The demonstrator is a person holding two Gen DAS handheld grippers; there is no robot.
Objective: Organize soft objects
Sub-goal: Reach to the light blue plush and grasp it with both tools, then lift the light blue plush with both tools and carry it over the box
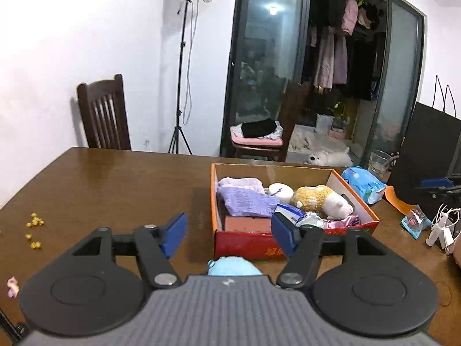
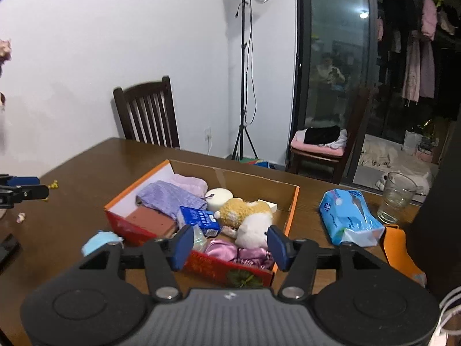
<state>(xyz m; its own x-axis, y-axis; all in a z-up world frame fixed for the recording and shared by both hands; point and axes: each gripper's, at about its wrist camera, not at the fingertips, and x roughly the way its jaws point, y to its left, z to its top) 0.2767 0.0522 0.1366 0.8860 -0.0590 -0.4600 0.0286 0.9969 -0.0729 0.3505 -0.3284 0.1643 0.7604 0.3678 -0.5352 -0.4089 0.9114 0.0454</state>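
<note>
An orange and red cardboard box (image 1: pixel 245 245) (image 2: pixel 292 201) on the brown table holds a purple cloth (image 1: pixel 247 200) (image 2: pixel 168 197), a yellow and white plush toy (image 1: pixel 319 199) (image 2: pixel 250 219), a white roll (image 2: pixel 219 197), a small blue carton (image 2: pixel 198 219) and pink satin fabric (image 2: pixel 230 250). A light blue soft ball (image 1: pixel 232 266) (image 2: pixel 99 240) lies on the table in front of the box. My left gripper (image 1: pixel 229 233) is open and empty, above the ball. My right gripper (image 2: pixel 229 245) is open and empty, over the box's near edge.
A blue tissue pack (image 1: pixel 364 183) (image 2: pixel 350 219) and a glass (image 2: pixel 396 197) stand right of the box. Yellow bits (image 1: pixel 34 223) lie at the table's left. A dark chair (image 2: pixel 147 112), a light stand (image 2: pixel 245 72) and white cables (image 1: pixel 443 227) are around.
</note>
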